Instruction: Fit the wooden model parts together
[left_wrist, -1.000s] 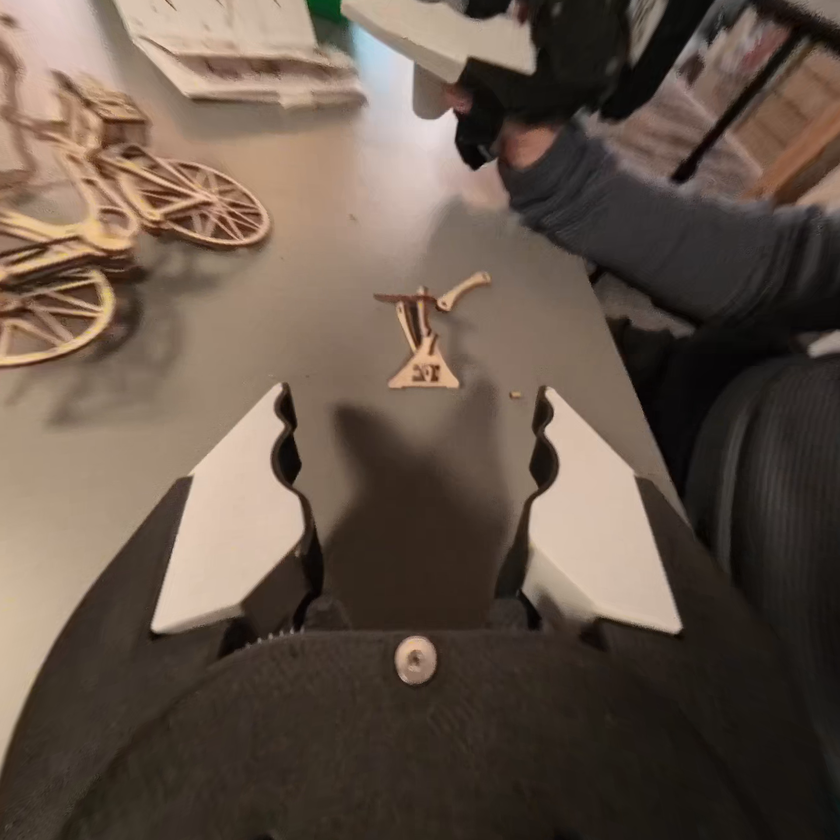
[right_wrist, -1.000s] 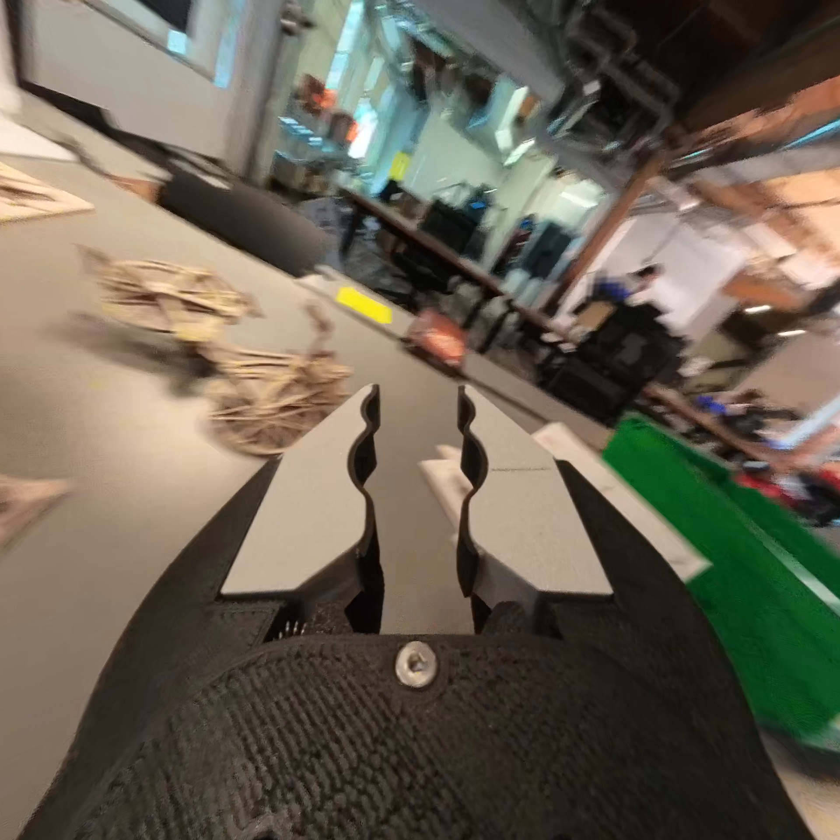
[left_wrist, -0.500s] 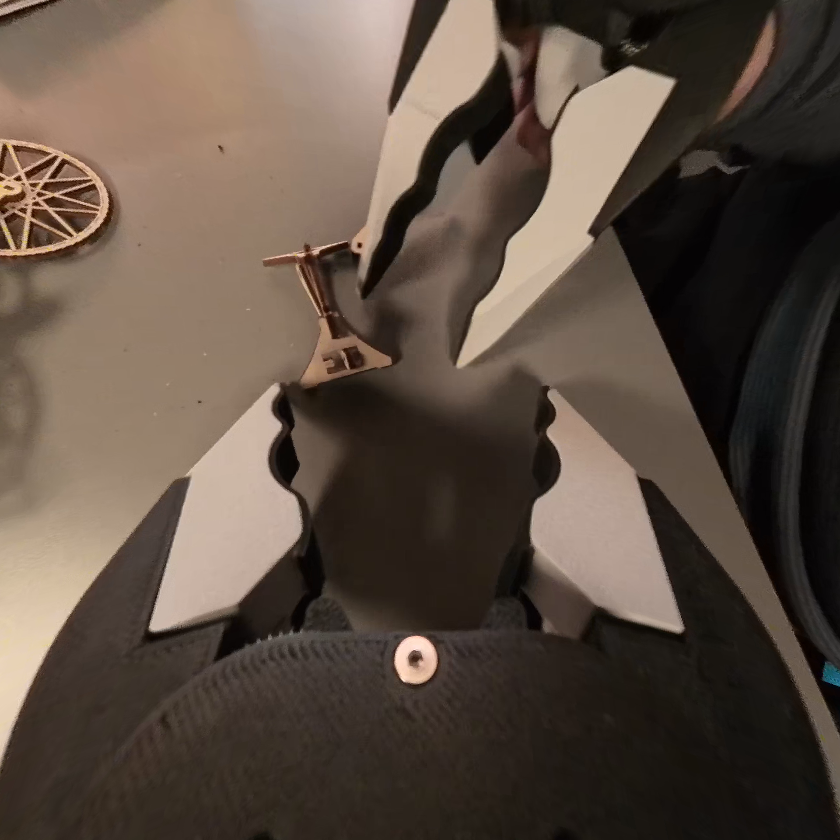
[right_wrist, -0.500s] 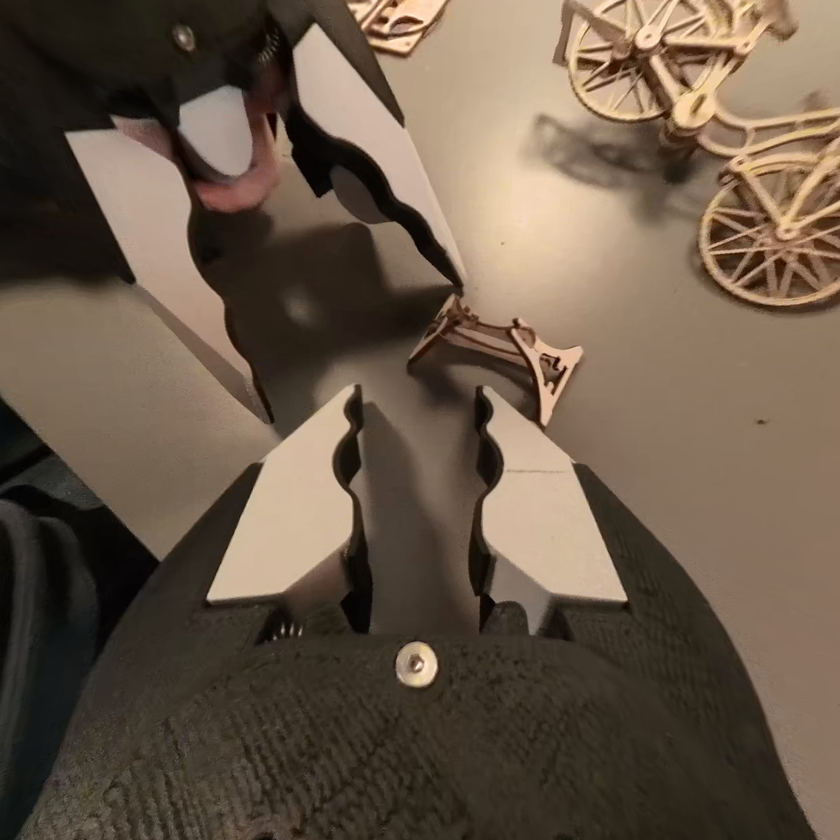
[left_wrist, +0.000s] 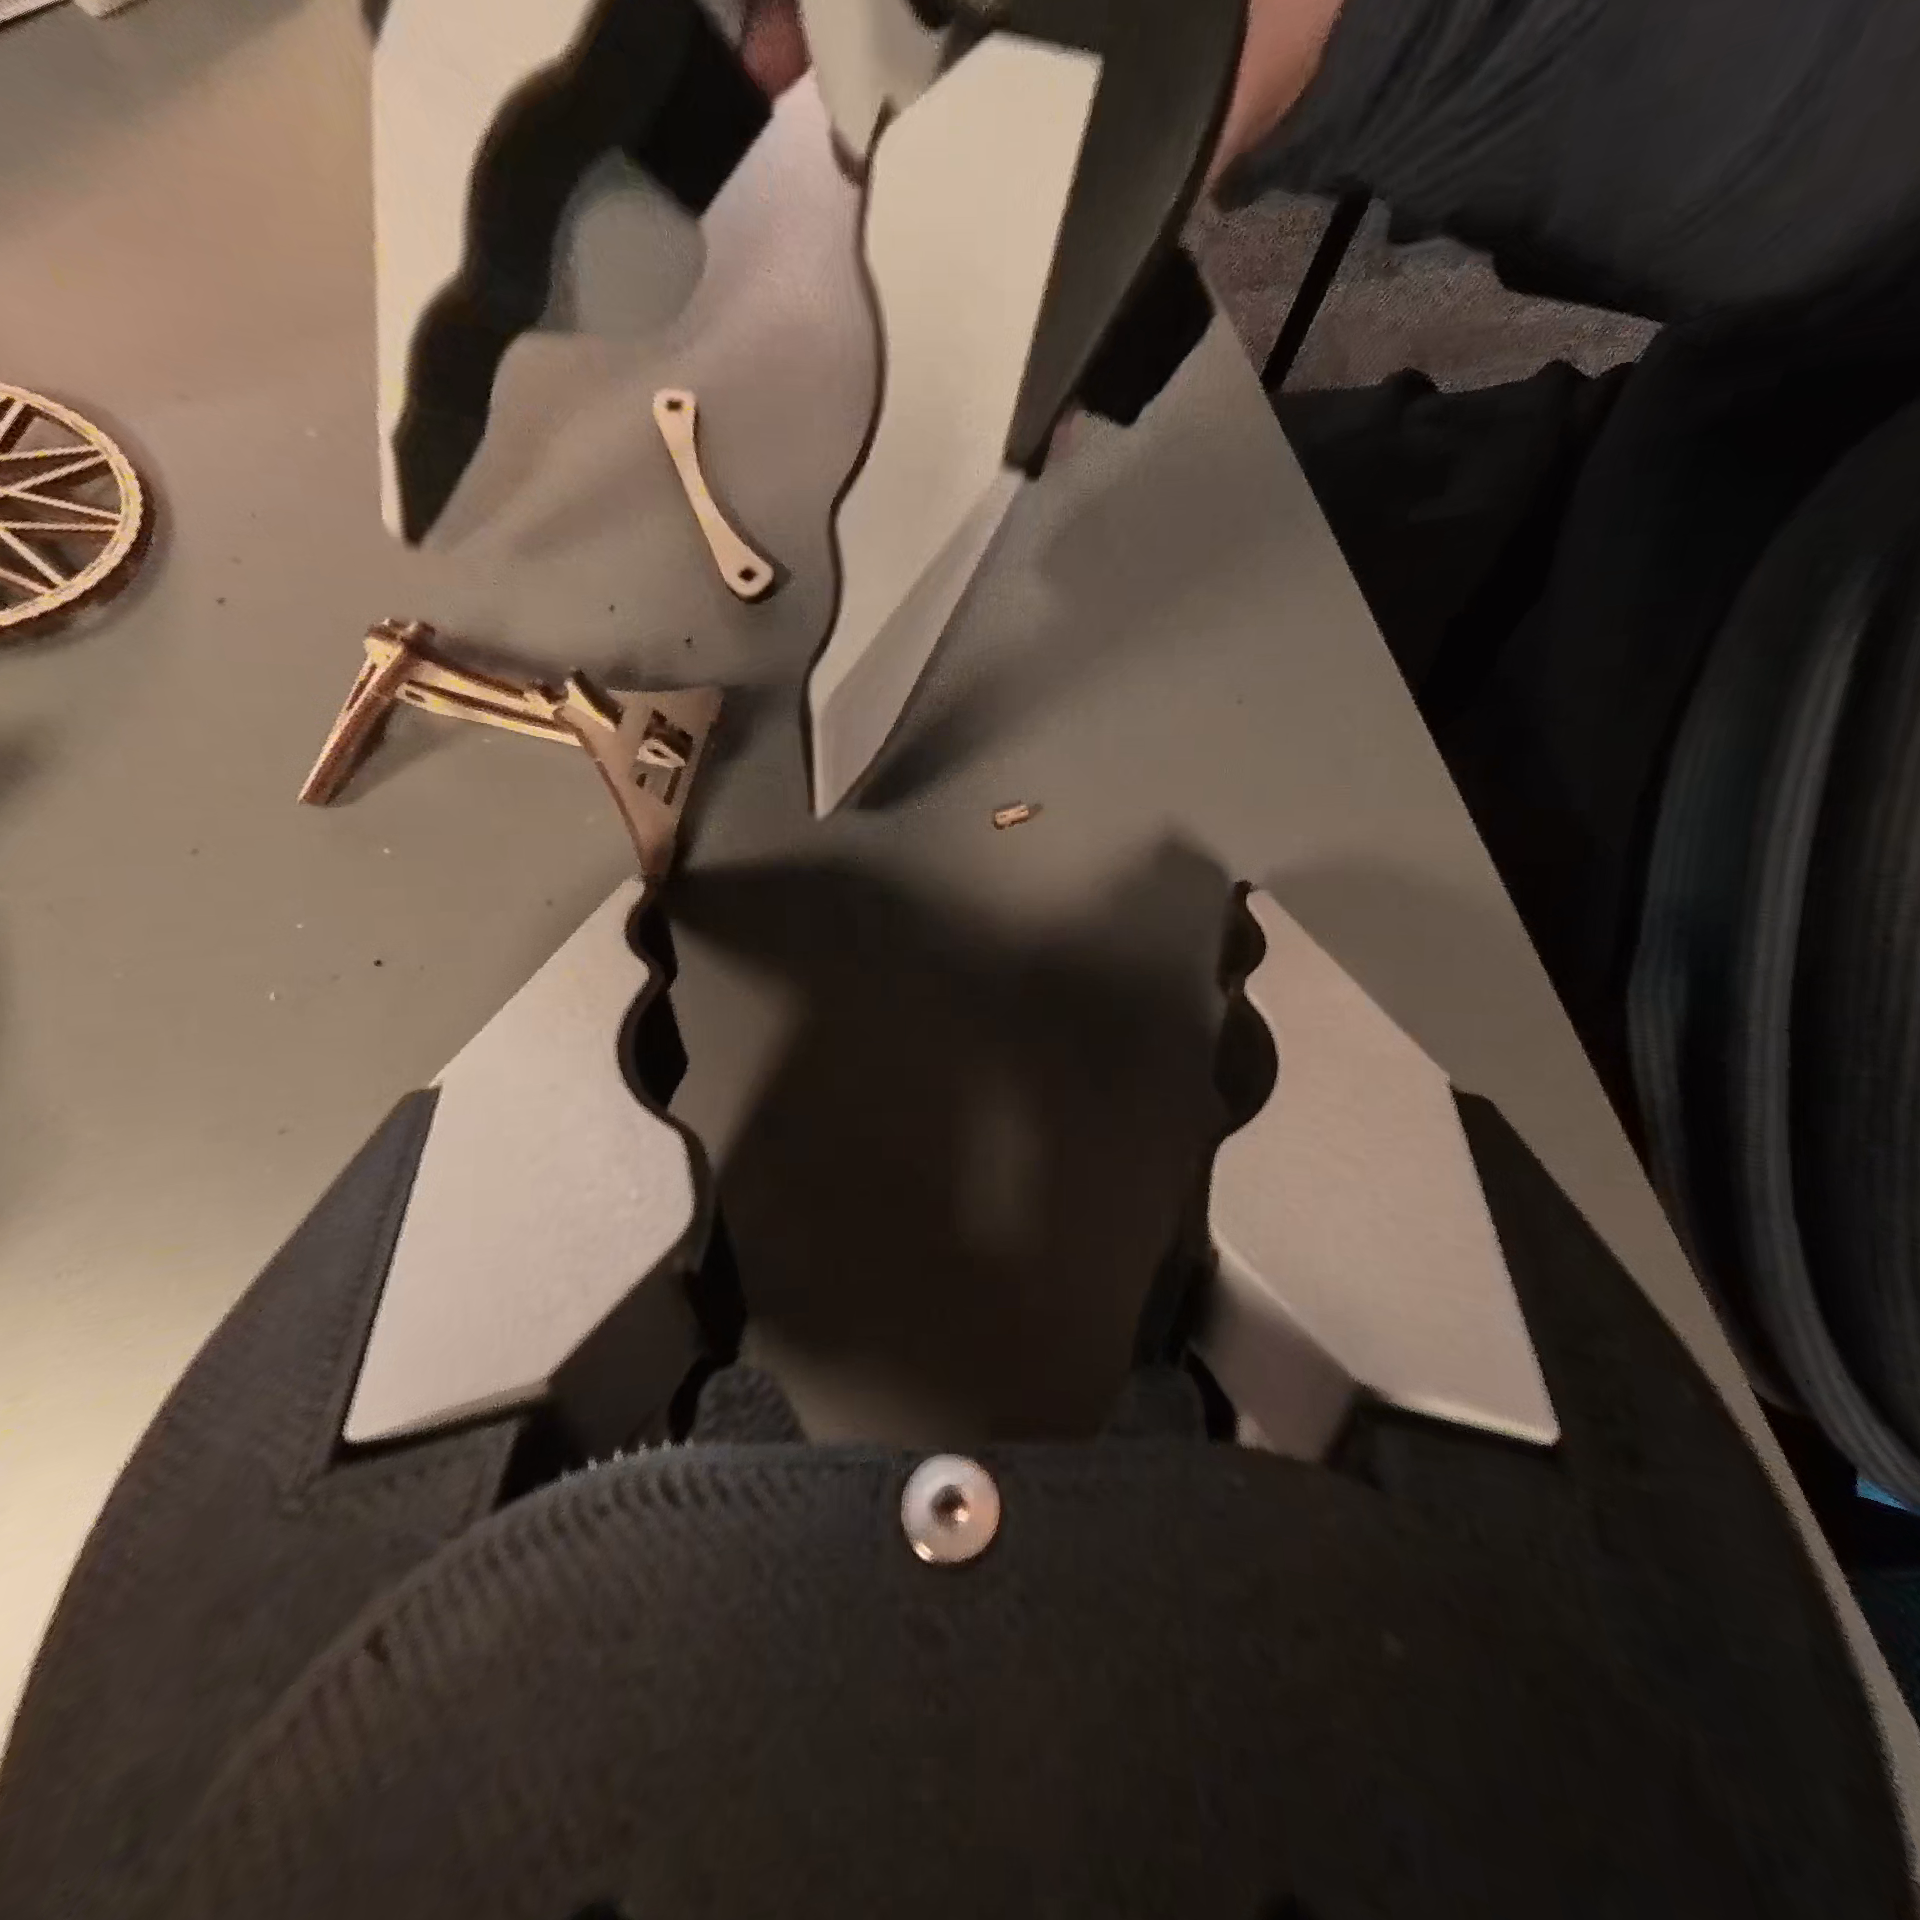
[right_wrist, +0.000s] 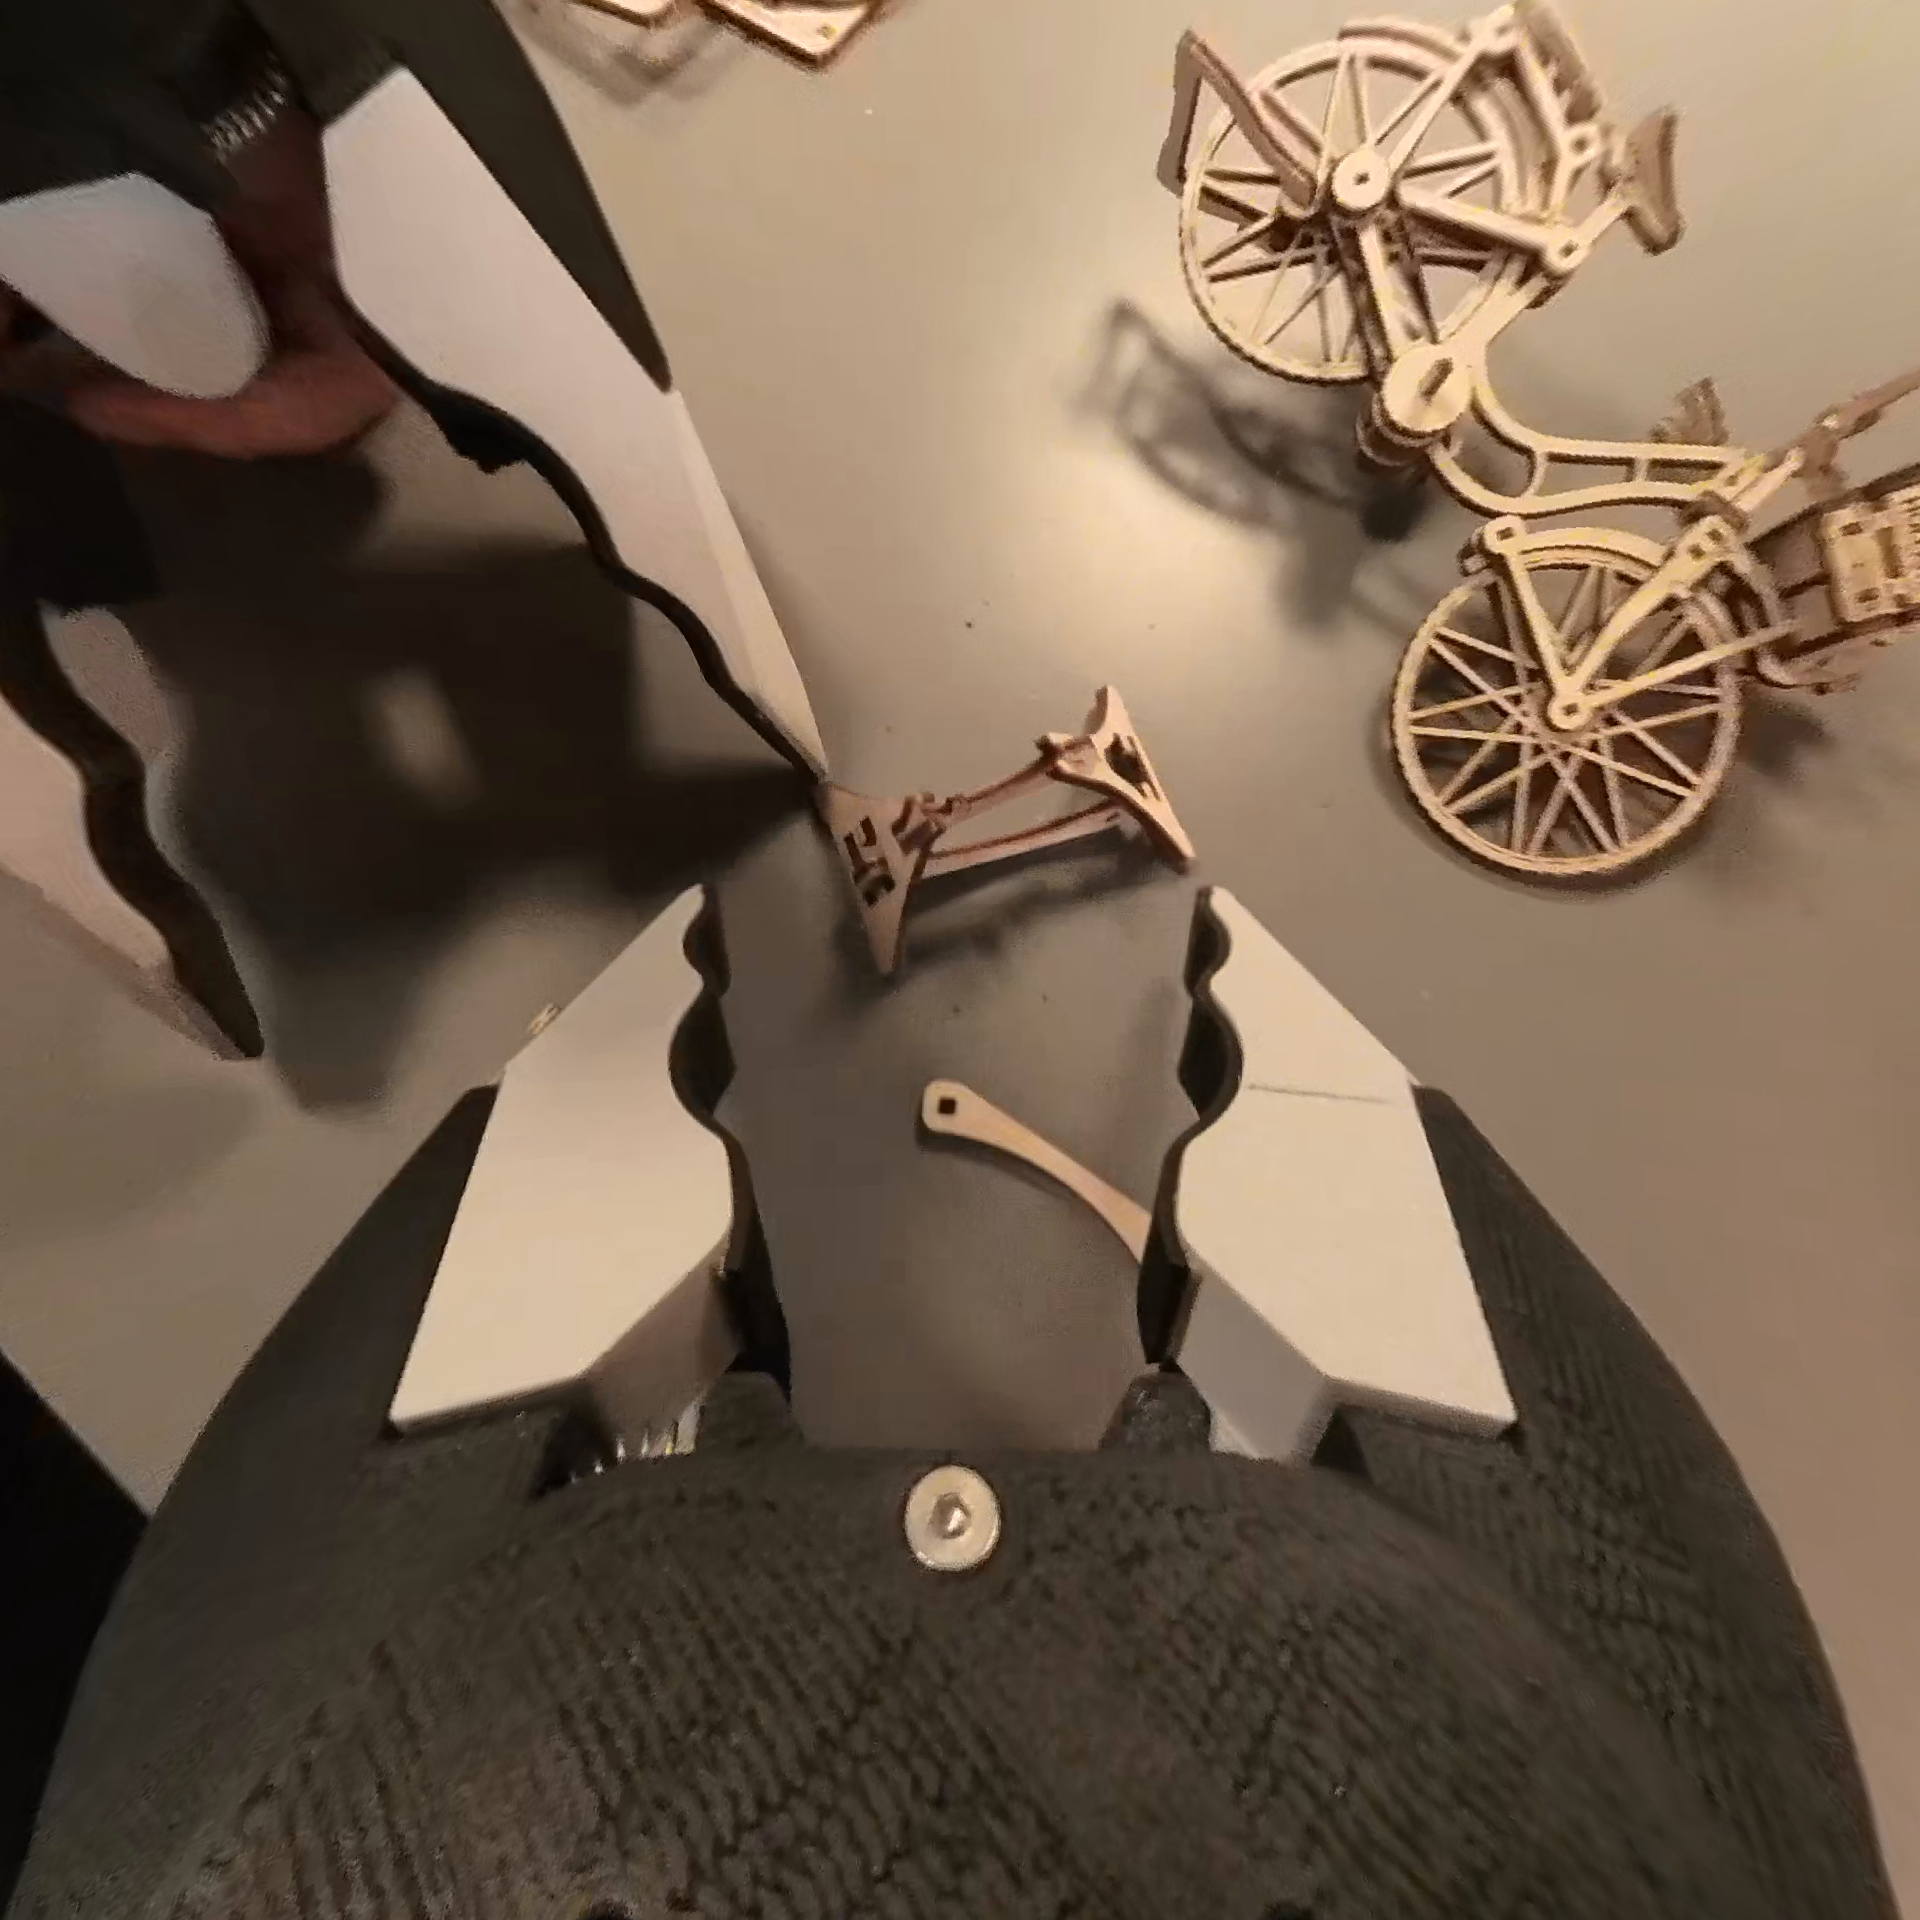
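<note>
A small wooden sub-assembly (left_wrist: 520, 717) with triangular end plates lies on the grey table (left_wrist: 208, 1039). A loose curved wooden strip (left_wrist: 712, 499) lies beside it. My left gripper (left_wrist: 943, 894) is open and empty, its left fingertip just short of the sub-assembly. My right gripper (right_wrist: 956, 904) is open and low over the table, with the strip (right_wrist: 1029, 1153) lying between its fingers and the sub-assembly (right_wrist: 997, 821) just beyond its tips. The right gripper's fingers (left_wrist: 935, 468) show at the top of the left wrist view. The left gripper's fingers (right_wrist: 582, 395) show at the upper left of the right wrist view.
A built wooden bicycle model (right_wrist: 1507, 416) stands at the right of the right wrist view; one wheel (left_wrist: 62, 520) shows at the left wrist view's left edge. A tiny wooden peg (left_wrist: 1013, 814) lies on the table. The table edge (left_wrist: 1455, 727) runs diagonally at right, beside a person's sleeve (left_wrist: 1558, 135). Between my right fingertips and the wheel (left_wrist: 62, 520) there is roughly 7 cm. My right wrist view (right_wrist: 1469, 781) looks at it from another angle.
My right gripper swung down from facing the room to the table, then opened wider around the curved strip. My left gripper moved closer to the sub-assembly and stayed open.
</note>
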